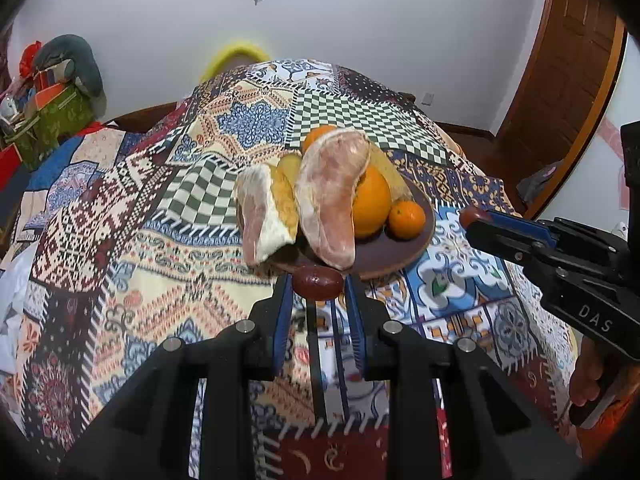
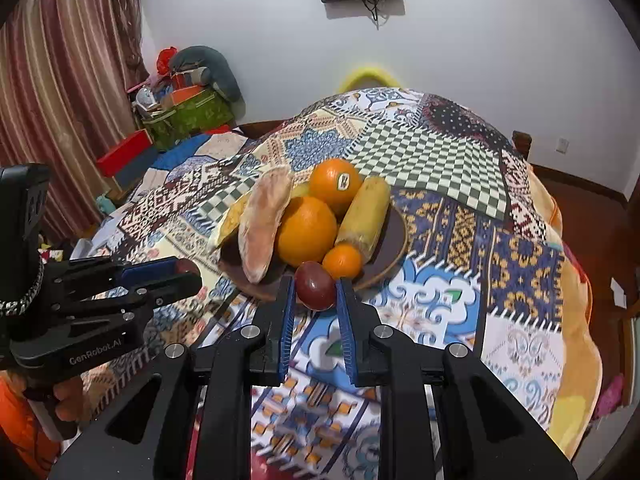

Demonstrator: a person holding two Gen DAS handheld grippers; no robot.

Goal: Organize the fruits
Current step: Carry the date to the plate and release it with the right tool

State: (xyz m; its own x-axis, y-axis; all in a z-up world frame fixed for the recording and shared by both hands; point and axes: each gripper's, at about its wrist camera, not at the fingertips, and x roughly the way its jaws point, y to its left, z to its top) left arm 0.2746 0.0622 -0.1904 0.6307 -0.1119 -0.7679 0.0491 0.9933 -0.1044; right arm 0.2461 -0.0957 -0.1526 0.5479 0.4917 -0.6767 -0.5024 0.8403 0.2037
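A brown plate (image 1: 400, 256) on the patterned cloth holds pomelo pieces (image 1: 332, 196), a big orange (image 1: 372, 200), a small orange (image 1: 407, 218) and a yellow fruit. My left gripper (image 1: 318, 284) is shut on a dark red fruit (image 1: 318, 282) at the plate's near rim. My right gripper (image 2: 315, 286) is shut on another dark red fruit (image 2: 315, 286) just in front of the plate (image 2: 394, 236), near the small orange (image 2: 343, 261). The right gripper shows in the left view (image 1: 474, 218), the left gripper in the right view (image 2: 186, 270).
The patchwork cloth (image 2: 460, 240) covers a round table. Boxes and bags (image 2: 184, 108) are piled at the back left by a curtain. A wooden door (image 1: 568, 80) stands at the right. A yellow chair back (image 2: 366, 76) is behind the table.
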